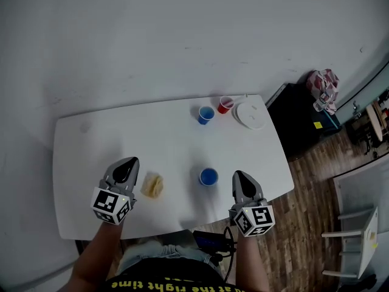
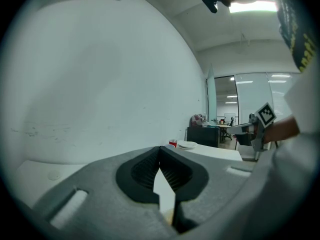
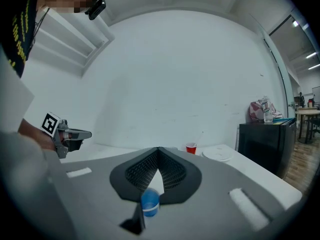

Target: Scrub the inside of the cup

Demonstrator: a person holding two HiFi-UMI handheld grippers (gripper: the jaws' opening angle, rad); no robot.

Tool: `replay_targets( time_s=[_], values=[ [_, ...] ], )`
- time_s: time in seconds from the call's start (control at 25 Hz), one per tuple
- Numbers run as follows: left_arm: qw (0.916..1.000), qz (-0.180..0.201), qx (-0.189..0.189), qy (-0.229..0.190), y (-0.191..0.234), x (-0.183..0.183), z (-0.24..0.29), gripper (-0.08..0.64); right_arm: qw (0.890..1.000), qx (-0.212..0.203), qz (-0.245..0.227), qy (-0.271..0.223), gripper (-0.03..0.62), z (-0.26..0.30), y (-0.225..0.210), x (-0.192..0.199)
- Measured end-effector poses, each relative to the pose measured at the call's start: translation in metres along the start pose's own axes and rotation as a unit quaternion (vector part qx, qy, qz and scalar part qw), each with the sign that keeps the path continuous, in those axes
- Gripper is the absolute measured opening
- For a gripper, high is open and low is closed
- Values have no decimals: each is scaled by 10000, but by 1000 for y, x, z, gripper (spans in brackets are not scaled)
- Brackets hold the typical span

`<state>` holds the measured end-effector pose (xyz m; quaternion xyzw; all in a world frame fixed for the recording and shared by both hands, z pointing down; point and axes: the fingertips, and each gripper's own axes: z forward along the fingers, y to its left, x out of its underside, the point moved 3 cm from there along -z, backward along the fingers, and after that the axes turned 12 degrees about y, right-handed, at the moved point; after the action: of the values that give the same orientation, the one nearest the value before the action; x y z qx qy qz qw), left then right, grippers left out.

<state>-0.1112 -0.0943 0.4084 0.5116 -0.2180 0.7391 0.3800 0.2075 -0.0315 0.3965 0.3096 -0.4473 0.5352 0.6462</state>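
White surface seen from the head view, with a person at its front edge holding both tools. The left claw hovers over the front-left part of the surface, clenched, its dark ribbed pads pressed together at the tips with only the white top showing through the slit lower down. The right claw hovers over the front-right part, near the front edge, and is also clenched, pads tip to tip, gripping nothing. A yellowish sponge lies on the surface just beside the left claw on its inner side, not touching it. The near blue cup stands upright between the sponge and the right claw, close to the front edge and a bit right of centre, apart from both claws. In the right gripper view it shows low, below the closed pads. The far blue cup and the red cup stand upright side by side near the far edge, toward the far-right corner. A white plate sits at that corner, just beside the red cup. A black cabinet stands on the wood floor past the surface's right edge.
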Motion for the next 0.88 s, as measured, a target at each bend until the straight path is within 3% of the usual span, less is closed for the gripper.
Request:
replay_targets(
  time_s=[0.48,0.88],
  values=[
    [9991,-100,-418,-62,4,-3,11,2,9993,-352,-96,-25,6,20,-23,3],
    [9992,-191,-346,-14,6,0,6,2,9988,-471,-78,82,6,33,-18,3]
  ],
)
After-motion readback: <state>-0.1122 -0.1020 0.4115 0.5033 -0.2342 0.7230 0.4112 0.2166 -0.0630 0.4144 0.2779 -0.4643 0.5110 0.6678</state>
